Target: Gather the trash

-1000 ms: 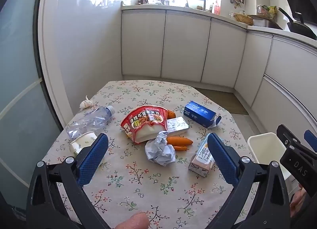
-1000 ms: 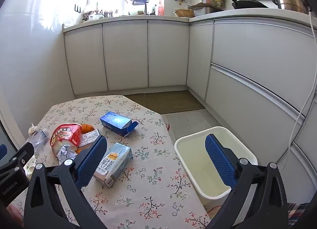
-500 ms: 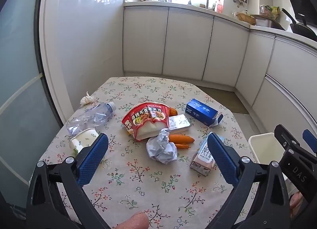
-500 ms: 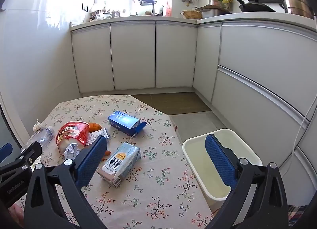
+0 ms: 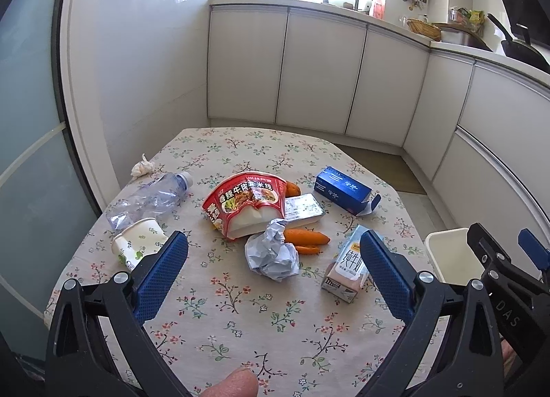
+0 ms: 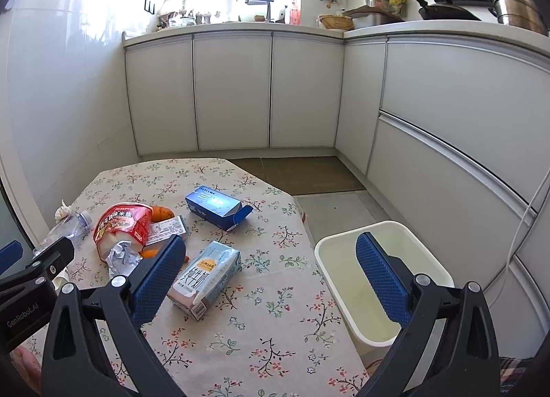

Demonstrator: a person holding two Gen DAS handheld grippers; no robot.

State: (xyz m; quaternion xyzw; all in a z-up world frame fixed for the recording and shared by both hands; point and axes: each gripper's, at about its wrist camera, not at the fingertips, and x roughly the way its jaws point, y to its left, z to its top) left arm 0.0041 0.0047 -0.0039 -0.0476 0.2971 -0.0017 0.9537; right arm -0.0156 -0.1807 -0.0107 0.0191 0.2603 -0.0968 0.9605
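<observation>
Left wrist view: left tongs wide open, empty, above bench; crumpled paper at 12 o'clock, milk carton at 2. Right tongs wide open, empty; white bin at 3 o'clock.

Floral-cloth table, crushed bottle, paper cup, noodle packet, crumpled paper, carrots, milk carton, blue box

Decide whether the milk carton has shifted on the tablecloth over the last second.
No. The milk carton keeps its place beside the carrots and on the same floral tablecloth sprigs; only the camera moved.
</observation>
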